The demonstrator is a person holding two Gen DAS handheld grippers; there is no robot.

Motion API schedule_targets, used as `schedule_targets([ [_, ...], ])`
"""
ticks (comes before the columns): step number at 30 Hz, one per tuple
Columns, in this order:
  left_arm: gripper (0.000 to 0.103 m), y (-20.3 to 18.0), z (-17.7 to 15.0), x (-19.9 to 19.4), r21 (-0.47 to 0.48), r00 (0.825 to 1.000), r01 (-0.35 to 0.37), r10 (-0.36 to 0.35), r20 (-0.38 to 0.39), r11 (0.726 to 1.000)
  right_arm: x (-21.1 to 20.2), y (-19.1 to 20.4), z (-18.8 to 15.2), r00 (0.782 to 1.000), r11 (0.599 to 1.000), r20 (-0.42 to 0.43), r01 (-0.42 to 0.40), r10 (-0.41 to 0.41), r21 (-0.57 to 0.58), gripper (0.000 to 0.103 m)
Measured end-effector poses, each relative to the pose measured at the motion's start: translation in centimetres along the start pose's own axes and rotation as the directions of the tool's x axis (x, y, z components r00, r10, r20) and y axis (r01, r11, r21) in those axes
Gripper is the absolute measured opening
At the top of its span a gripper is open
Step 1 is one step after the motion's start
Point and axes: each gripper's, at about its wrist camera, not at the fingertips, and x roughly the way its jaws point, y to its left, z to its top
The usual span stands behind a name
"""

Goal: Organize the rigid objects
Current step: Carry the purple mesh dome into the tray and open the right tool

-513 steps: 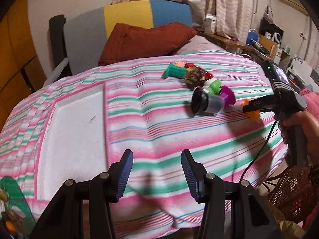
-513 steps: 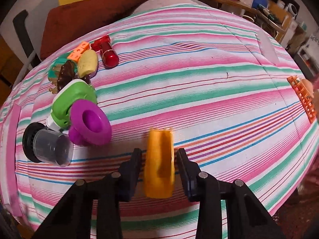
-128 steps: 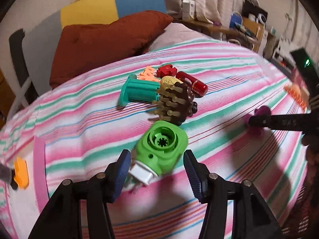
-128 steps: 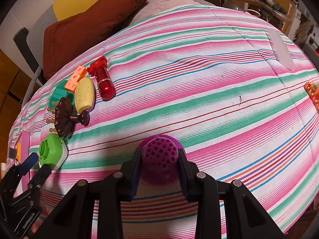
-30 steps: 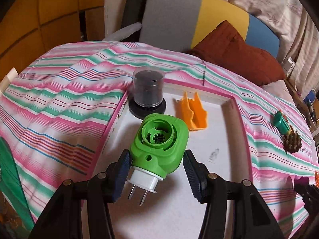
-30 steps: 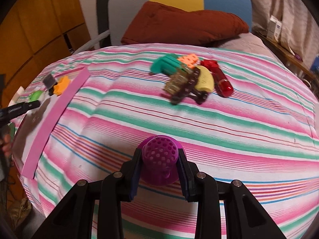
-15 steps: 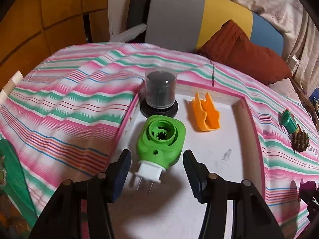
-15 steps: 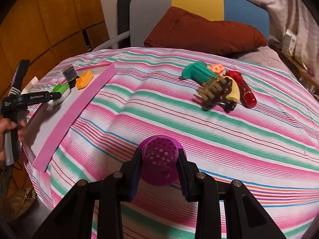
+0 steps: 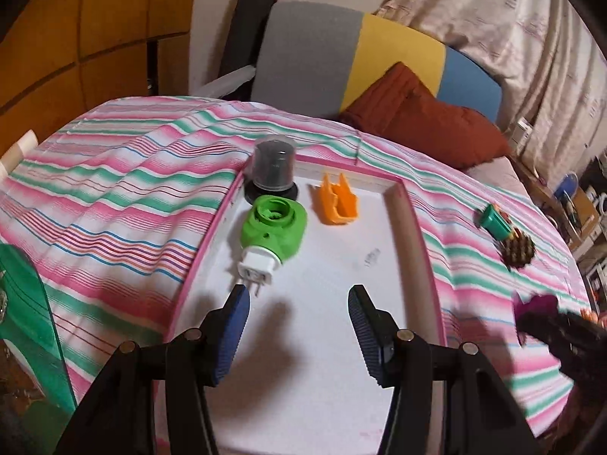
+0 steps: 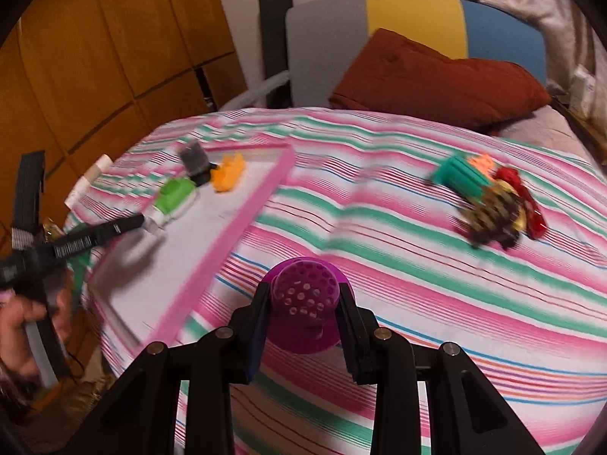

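Left hand-held gripper (image 9: 297,316) hangs over the white tray (image 9: 330,360) with its jaws spread and nothing between them; the green plug (image 9: 274,229) lies on the tray just beyond its left fingertip, prongs pointing back toward the gripper. Right hand-held gripper (image 10: 305,314) is pinching a purple perforated cup (image 10: 306,303) between its pads, held above the striped bedspread (image 10: 417,265) just outside the tray's pink rim. Within the tray, a clear-domed black cap (image 9: 274,172) stands upright in the far left corner, touching or almost touching the far end of the plug, and an orange clip (image 9: 337,201) lies beside the cap toward the far rim's middle. Well apart from the tray, out on the bedspread, sits a cluster of loose things: a teal piece (image 10: 461,178), a brown spiked brush (image 10: 491,220), a red tube (image 10: 525,201) and a small orange block (image 10: 481,161), all close together, blurred in the right wrist view. Beyond the tray's far side a rust cushion (image 9: 421,121) leans on a grey, yellow and blue headboard (image 9: 356,57). A person's hand (image 10: 22,326) grips the left gripper's handle beside the tray's near corner.
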Motion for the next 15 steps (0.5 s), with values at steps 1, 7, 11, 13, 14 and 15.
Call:
schedule_targets([
  [1, 0.055, -0.2, -0.2, -0.2, 0.01, 1.0, 0.003, -0.003, 0.003, 1.0, 0.2, 0.7, 0.4, 1.0, 1.0, 0.003, -0.014, 0.014, -0.005, 0.034],
  [7, 0.055, -0.4, -1.8, -1.3, 0.036, 1.0, 0.008, -0.009, 0.008, 0.999, 1.9, 4.9, 2.6, 0.997, 0.996, 0.008, -0.076, 0.077, -0.047, 0.034],
  [11, 0.055, 0.1, -2.3, -1.5, 0.031, 1.0, 0.0, 0.0, 0.004, 1.0, 3.5, 6.7, 3.9, 0.994, 0.993, -0.009, -0.105, 0.105, -0.047, 0.034],
  [13, 0.055, 0.5, -2.4, -1.7, 0.024, 1.0, -0.002, 0.002, 0.007, 1.0, 4.4, 7.4, 4.5, 0.993, 0.992, -0.017, -0.118, 0.118, -0.04, 0.034],
  [14, 0.055, 0.6, -2.4, -1.9, 0.023, 1.0, -0.004, 0.004, 0.01, 1.0, 4.8, 7.6, 4.7, 0.993, 0.992, -0.02, -0.118, 0.117, -0.043, 0.034],
  [15, 0.055, 0.8, -2.5, -2.1, 0.023, 1.0, -0.006, 0.006, 0.013, 1.0, 5.1, 8.0, 4.9, 0.993, 0.992, -0.022, -0.116, 0.115, -0.046, 0.034],
])
